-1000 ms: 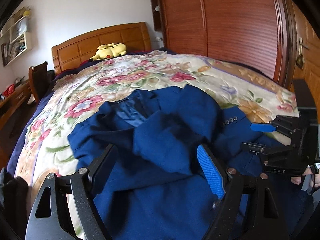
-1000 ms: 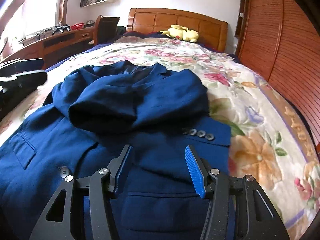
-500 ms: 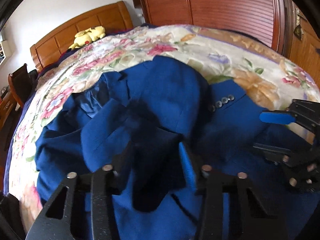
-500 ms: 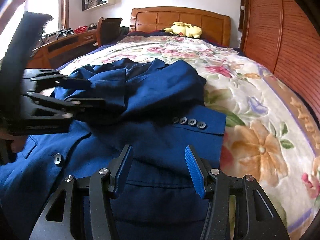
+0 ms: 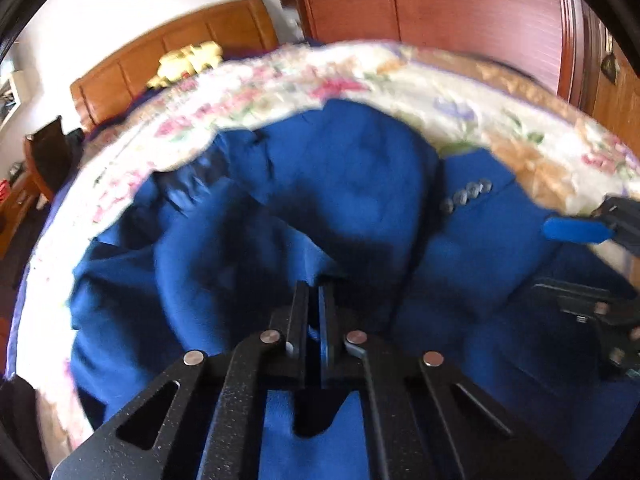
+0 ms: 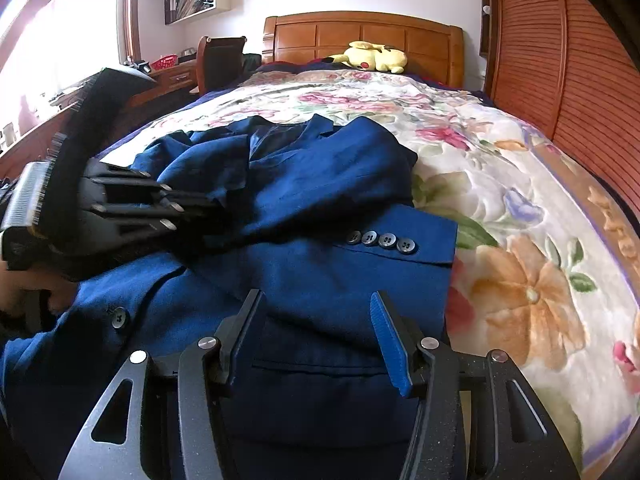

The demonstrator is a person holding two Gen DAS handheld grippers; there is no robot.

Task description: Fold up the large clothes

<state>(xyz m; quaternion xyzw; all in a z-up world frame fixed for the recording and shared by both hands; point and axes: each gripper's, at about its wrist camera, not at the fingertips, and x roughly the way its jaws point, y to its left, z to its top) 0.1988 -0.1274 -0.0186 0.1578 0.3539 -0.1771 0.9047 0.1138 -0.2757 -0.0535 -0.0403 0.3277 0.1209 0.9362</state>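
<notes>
Left gripper (image 5: 314,304) first — jaws have just been closing and now stand pinched together on a fold of the navy blazer (image 6: 320,216); in its own view blue cloth shows between the pads, right where the left sleeve (image 6: 208,168) lies folded across the chest. From the right wrist view the same tool comes in from the left edge, its nose buried in that bunched sleeve, with part of a hand (image 6: 24,292) on its handle.

Blazer lies front-up on the floral bedspread (image 6: 520,208), collar toward the wooden headboard (image 6: 360,36), hem toward the cameras. Both sleeves already crossed over the body; the right sleeve's cuff, with its row of four cuff buttons (image 6: 380,240), rests flat on top, just inside the blazer's right edge.

Right gripper (image 6: 316,332) — unclenched, jaws apart about halfway, nothing between them, hovering over the lower front panel near the pocket flap (image 6: 320,368). Not touching the cloth as far as can be told.

Step in hand, by my reading: taking hold of the sleeve on the left to reset or smooth it before the body is folded. Next move likely calls for a lift and a gentle pull to lay it flat without dragging the other sleeve askew — then the right tool must clamp on the hem side.

Yellow plush toy (image 6: 372,56) sits by the headboard, well clear.
</notes>
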